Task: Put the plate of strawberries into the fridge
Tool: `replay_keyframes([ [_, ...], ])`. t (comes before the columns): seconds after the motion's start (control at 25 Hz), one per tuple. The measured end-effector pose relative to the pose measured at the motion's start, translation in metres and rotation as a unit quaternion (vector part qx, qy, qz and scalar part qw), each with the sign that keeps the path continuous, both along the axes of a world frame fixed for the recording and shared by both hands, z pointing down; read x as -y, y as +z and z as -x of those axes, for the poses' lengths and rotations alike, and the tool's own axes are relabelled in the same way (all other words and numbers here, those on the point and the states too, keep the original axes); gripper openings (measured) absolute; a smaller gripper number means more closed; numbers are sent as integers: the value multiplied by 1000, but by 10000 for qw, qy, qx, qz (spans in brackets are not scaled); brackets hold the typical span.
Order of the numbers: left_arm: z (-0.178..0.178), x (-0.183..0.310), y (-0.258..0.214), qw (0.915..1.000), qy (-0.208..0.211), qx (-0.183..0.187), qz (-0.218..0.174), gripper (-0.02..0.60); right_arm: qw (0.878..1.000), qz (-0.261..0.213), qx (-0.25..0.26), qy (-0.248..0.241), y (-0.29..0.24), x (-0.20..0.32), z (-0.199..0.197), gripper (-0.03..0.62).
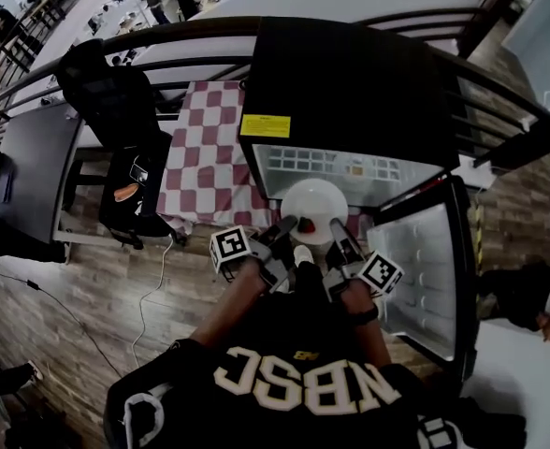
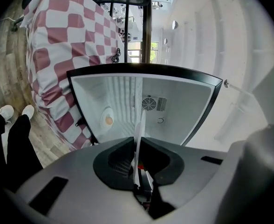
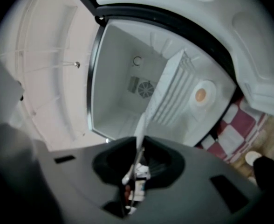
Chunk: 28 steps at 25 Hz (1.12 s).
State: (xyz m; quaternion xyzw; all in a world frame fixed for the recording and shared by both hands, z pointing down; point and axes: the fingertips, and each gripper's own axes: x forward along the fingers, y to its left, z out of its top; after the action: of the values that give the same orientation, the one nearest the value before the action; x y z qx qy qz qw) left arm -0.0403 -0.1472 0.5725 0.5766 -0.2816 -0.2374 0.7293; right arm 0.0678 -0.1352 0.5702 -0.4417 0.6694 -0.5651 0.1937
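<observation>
A white plate [image 1: 314, 202] with strawberries [image 1: 305, 223] hangs at the mouth of the open black fridge [image 1: 350, 82]. My left gripper [image 1: 289, 224] is shut on the plate's near left rim. My right gripper [image 1: 337, 232] is shut on its near right rim. In the left gripper view the plate [image 2: 138, 134] runs edge-on between the jaws of the left gripper [image 2: 138, 169], with the white fridge interior [image 2: 183, 101] straight ahead. In the right gripper view the plate [image 3: 140, 127] is likewise pinched in the right gripper [image 3: 138, 164], facing the fridge interior [image 3: 118, 101].
The fridge door [image 1: 425, 269] stands open to the right. A wire shelf [image 1: 331, 165] crosses the inside. A table with a red-and-white checked cloth [image 1: 205, 148] stands left of the fridge, with a black chair [image 1: 116, 110] beyond it. A cable [image 1: 153, 288] lies on the wooden floor.
</observation>
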Motion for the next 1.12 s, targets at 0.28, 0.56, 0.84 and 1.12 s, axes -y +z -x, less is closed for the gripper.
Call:
replay_keyframes([
  [0.28,-7,35,5,9999,-110,83,-27,46,9992,-380,-33,-141,-7,43,-2,44],
  [0.56,-7,64,8,9997,-219,99,40,46,9993,-347,30,-136,-5,73,-4,44],
  [0.84,-14,86,4,9994,-192,289,-86,46,9985,-518,66,-149,-6,97,-8,44],
  [1.12,-23,100,3,9995,-185,228,-112,46,9991,-402,117,-50,-1,108,-16,44],
])
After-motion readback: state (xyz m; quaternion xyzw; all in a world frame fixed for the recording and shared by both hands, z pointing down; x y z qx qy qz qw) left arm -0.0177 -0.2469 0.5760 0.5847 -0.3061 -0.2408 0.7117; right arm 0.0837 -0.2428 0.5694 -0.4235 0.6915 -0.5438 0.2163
